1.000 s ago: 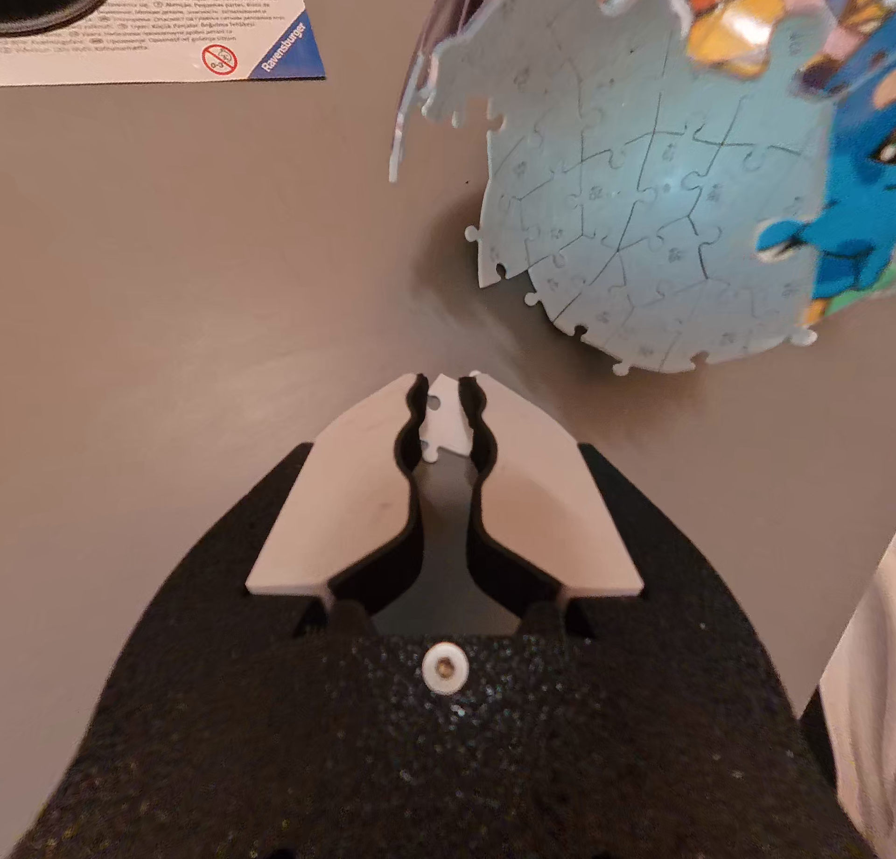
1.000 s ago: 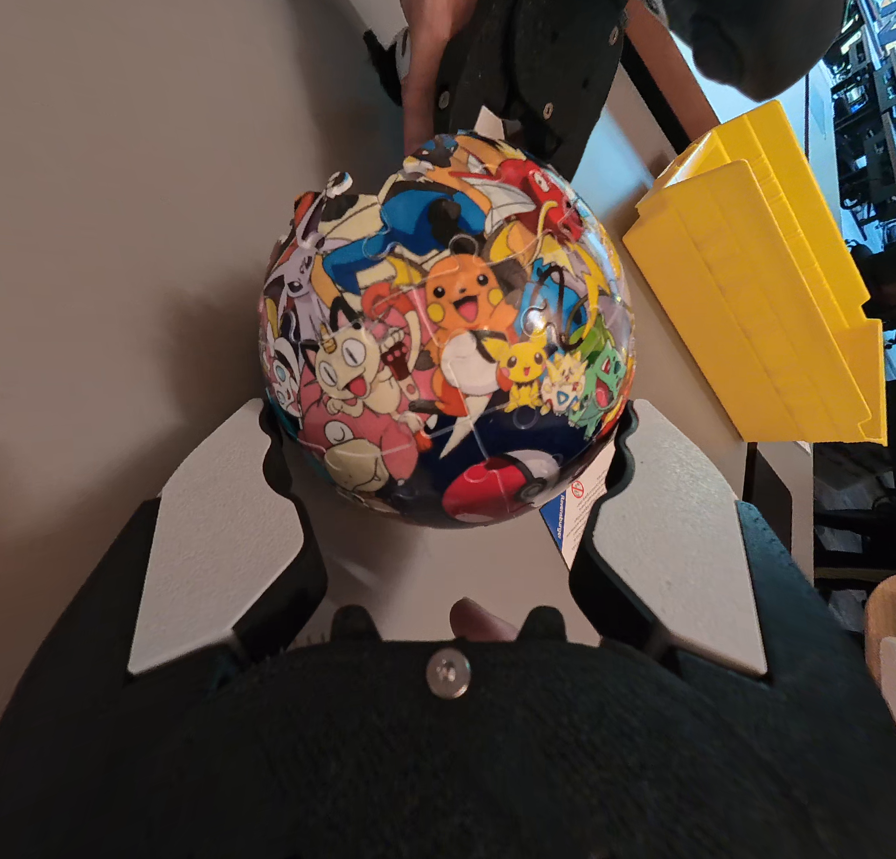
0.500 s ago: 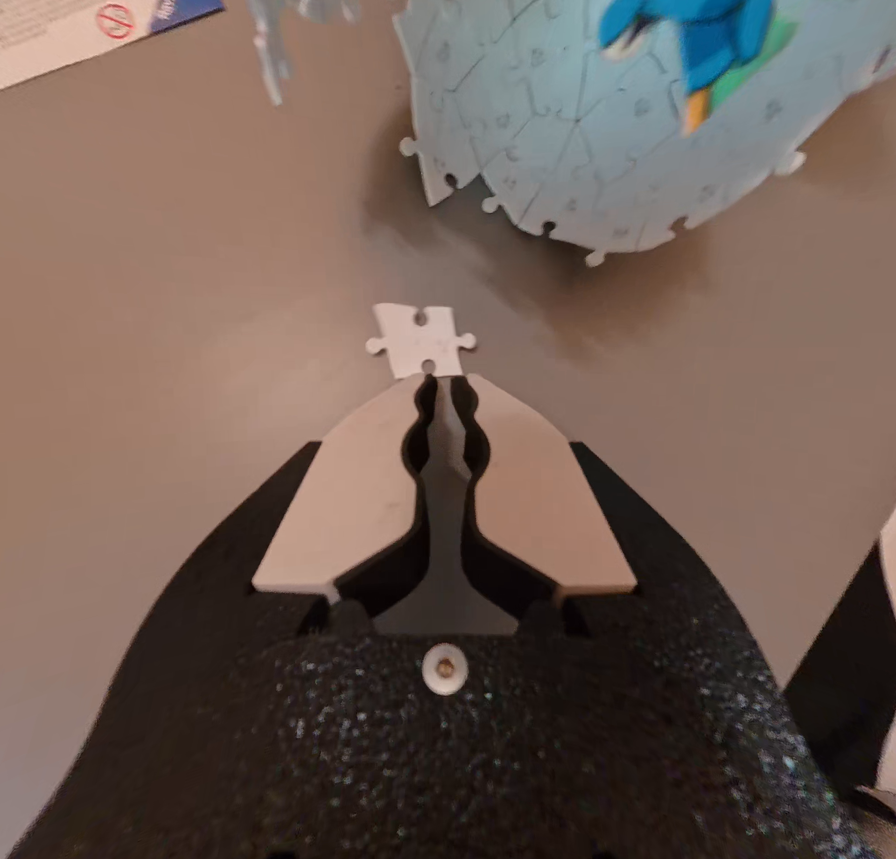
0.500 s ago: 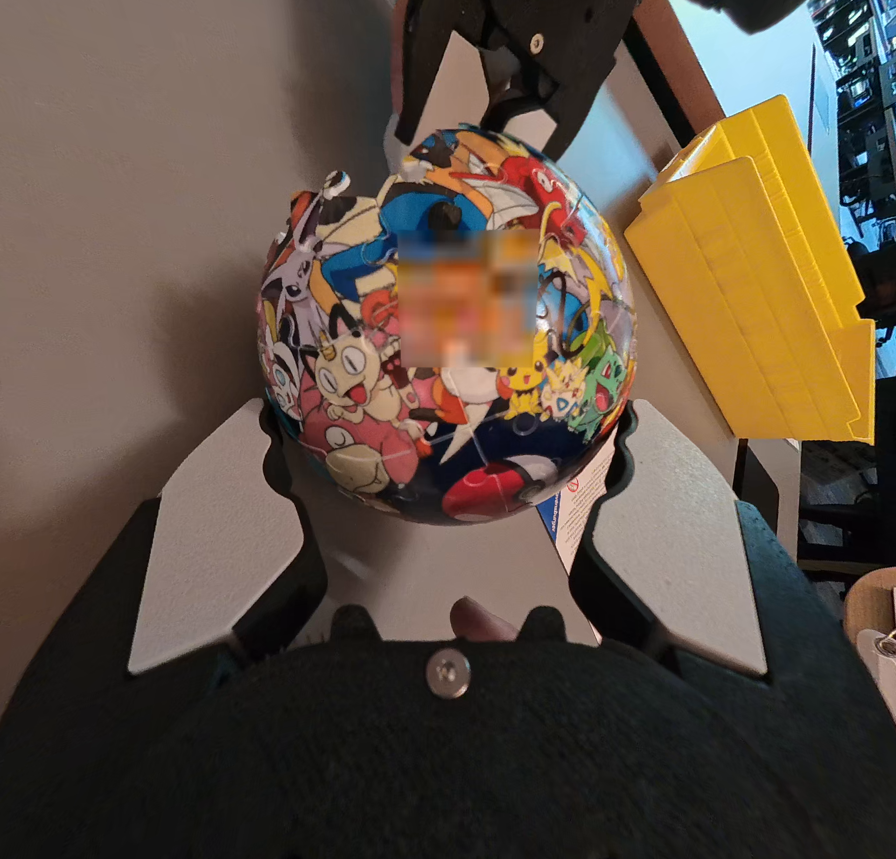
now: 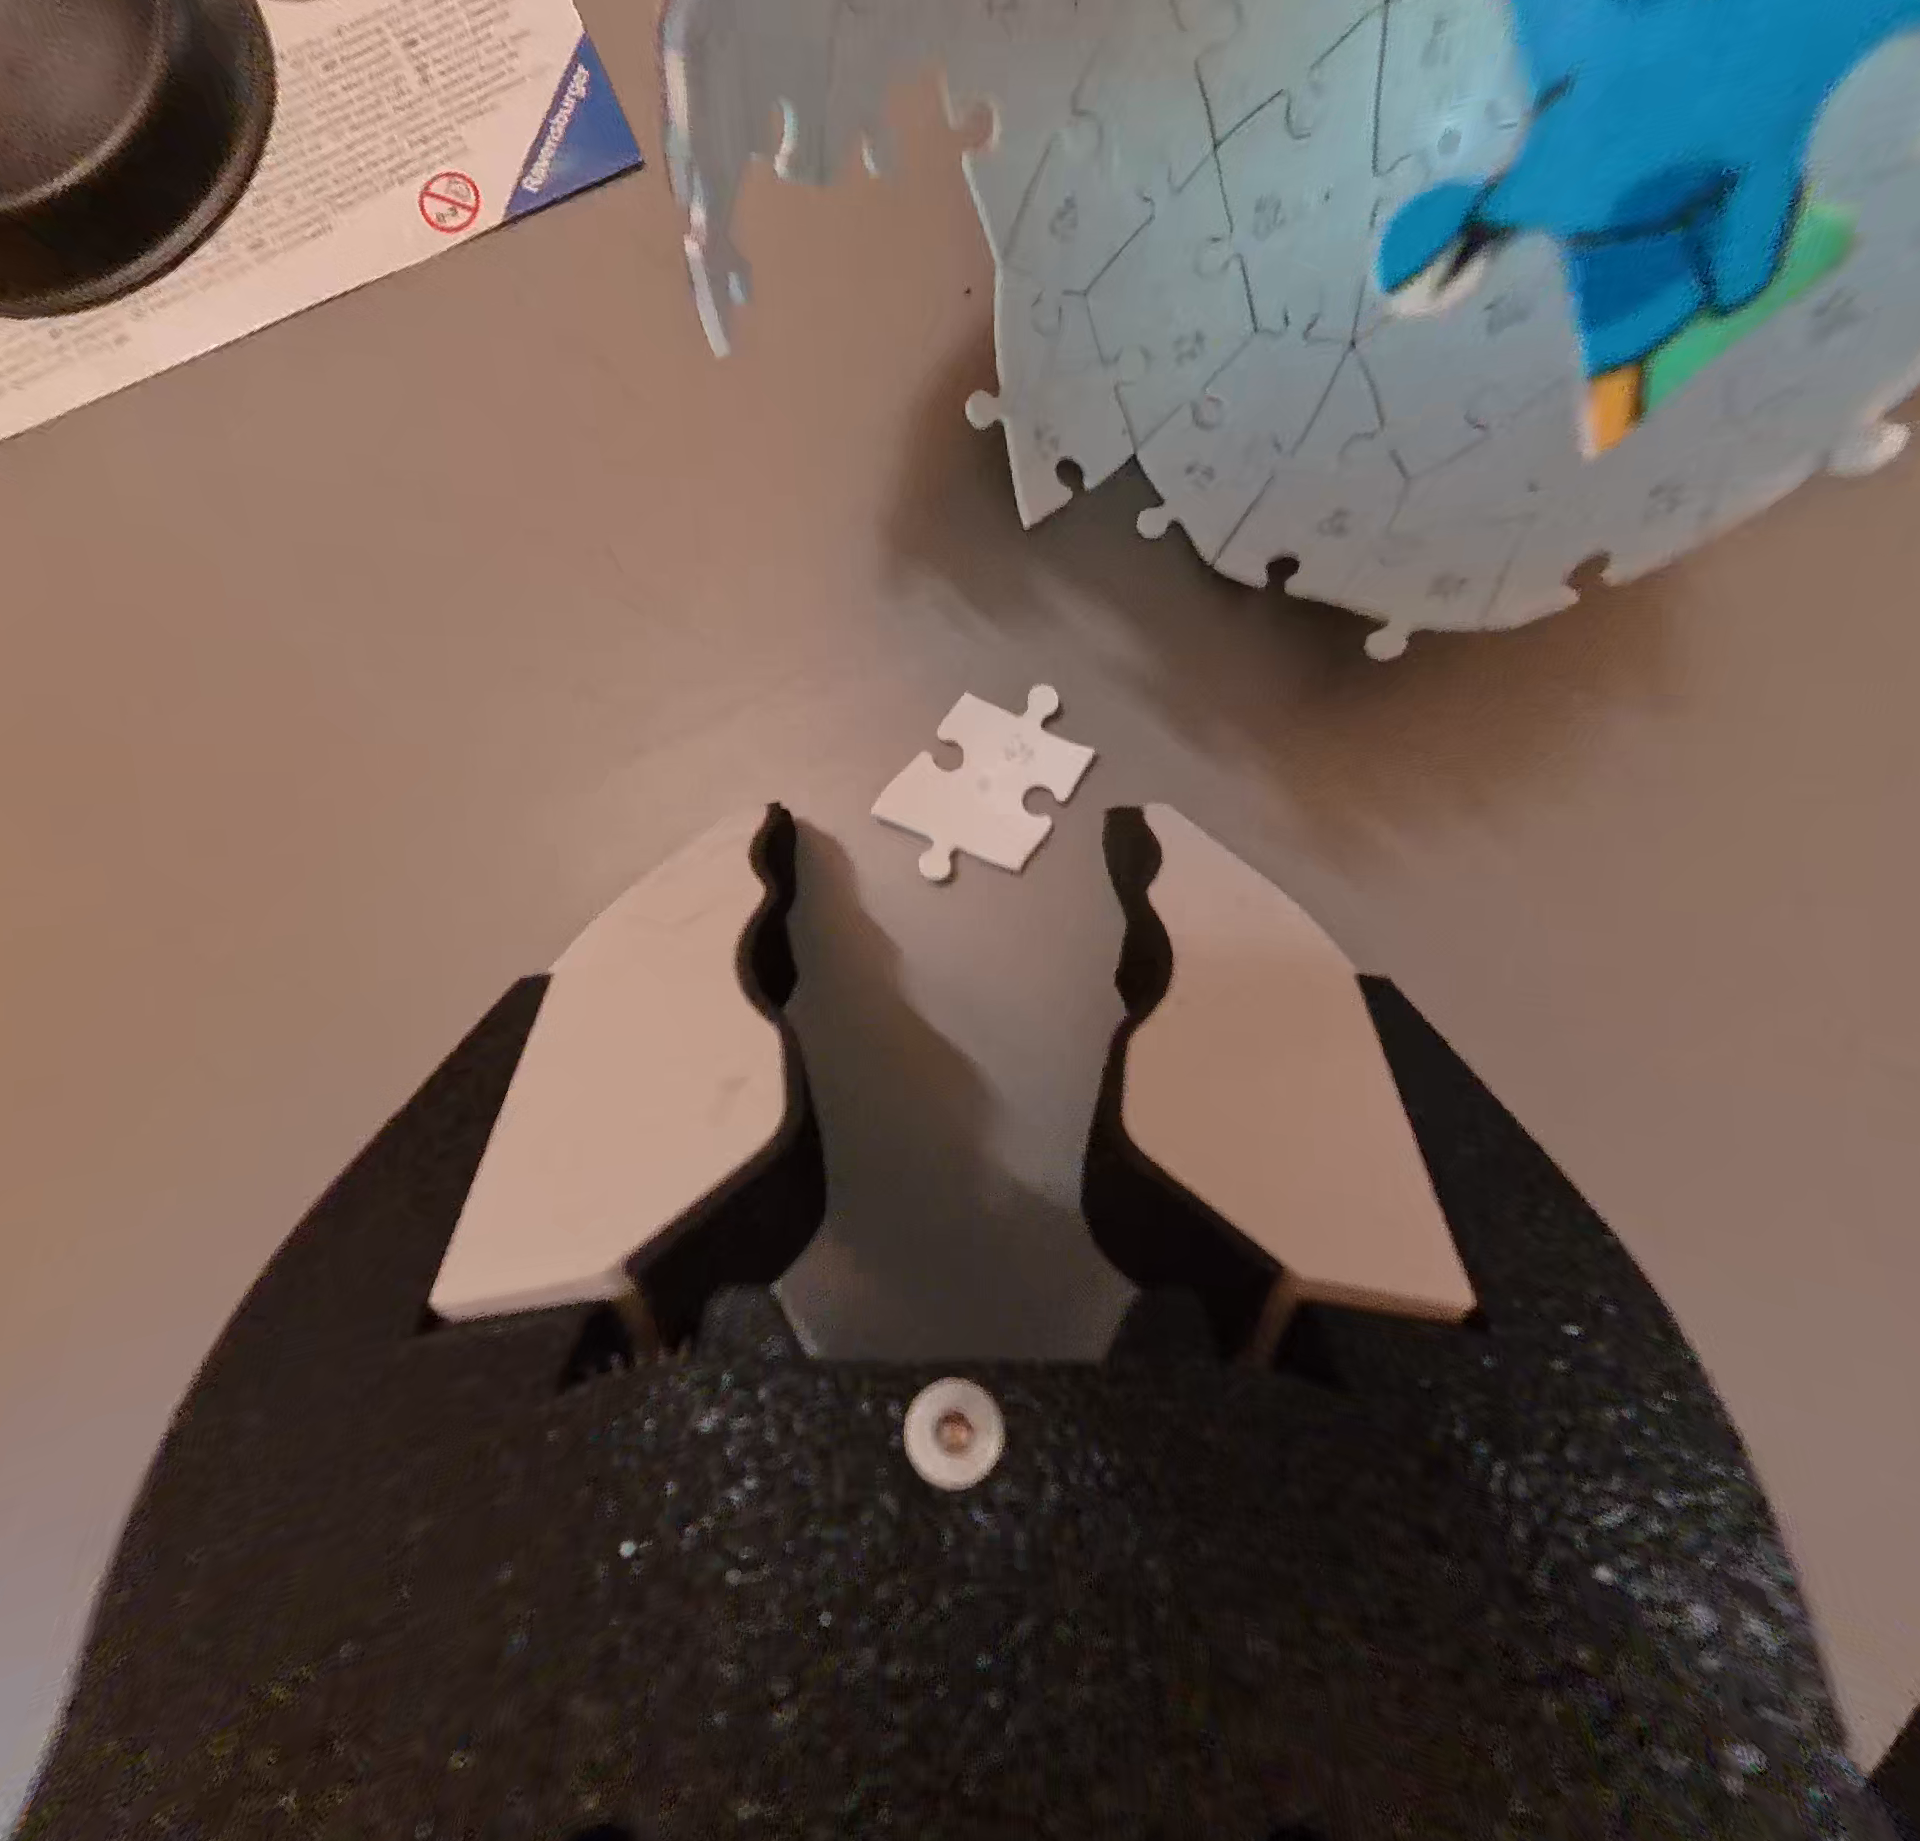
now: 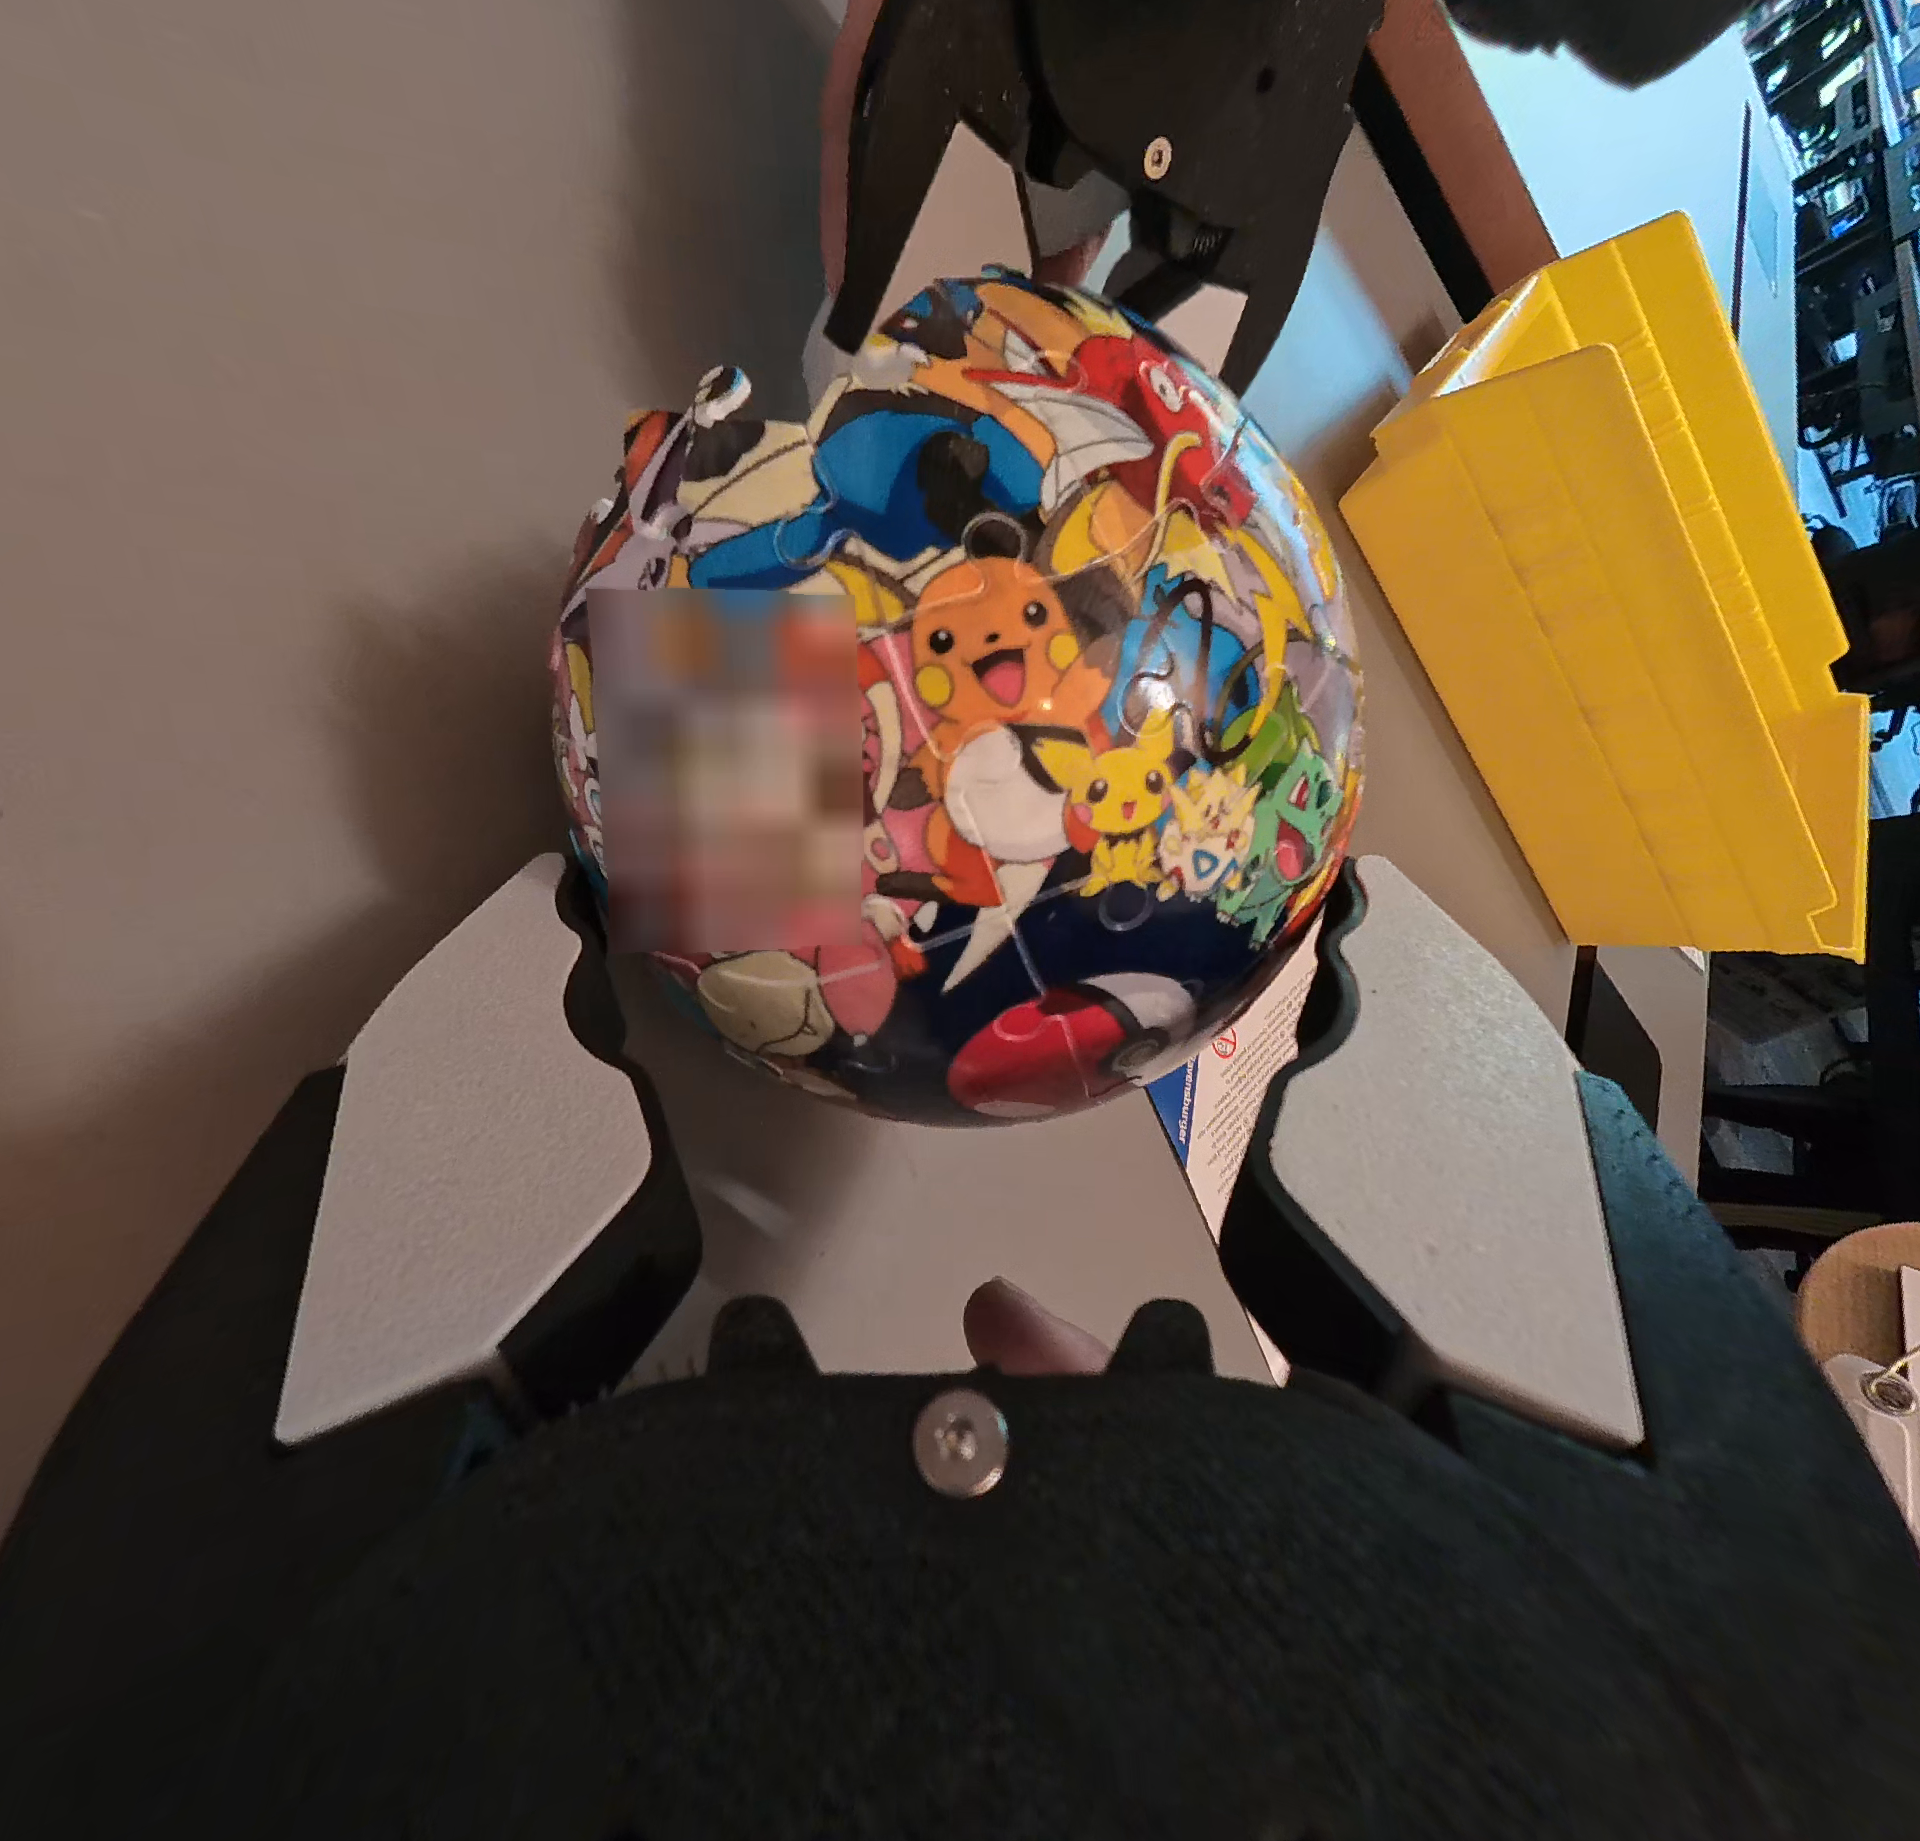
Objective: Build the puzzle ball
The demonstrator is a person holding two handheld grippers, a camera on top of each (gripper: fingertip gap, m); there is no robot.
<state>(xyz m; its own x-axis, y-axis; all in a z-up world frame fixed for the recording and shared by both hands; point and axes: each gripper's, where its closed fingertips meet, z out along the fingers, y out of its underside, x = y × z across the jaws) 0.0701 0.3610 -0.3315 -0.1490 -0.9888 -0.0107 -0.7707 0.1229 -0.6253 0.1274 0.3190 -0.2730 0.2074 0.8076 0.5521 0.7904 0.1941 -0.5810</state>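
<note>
The puzzle ball (image 6: 1039, 711) is a partly built sphere with colourful cartoon figures outside. My right gripper (image 6: 961, 877) is shut on it, one fingertip against each side. In the left wrist view its pale blue-grey inside (image 5: 1299, 337) shows through an open, jagged-edged gap at the upper right. A loose puzzle piece (image 5: 987, 783) lies pale side up on the grey-brown table (image 5: 416, 648), just past my left gripper (image 5: 951, 817), which is open and empty. The left gripper also shows behind the ball in the right wrist view (image 6: 1101, 264).
A printed leaflet (image 5: 312, 181) lies at the upper left with a round black stand (image 5: 104, 108) on it. The leaflet's corner also shows under the ball (image 6: 1236, 1085). Yellow bins (image 6: 1610, 648) stand at the table's right side. The gap from one gripper's tips to the other's is roughly 11 cm.
My left gripper held the puzzle piece a second ago, then set it on the table and opened. The piece now lies flat, free of the fingers. The right gripper still holds the ball.
</note>
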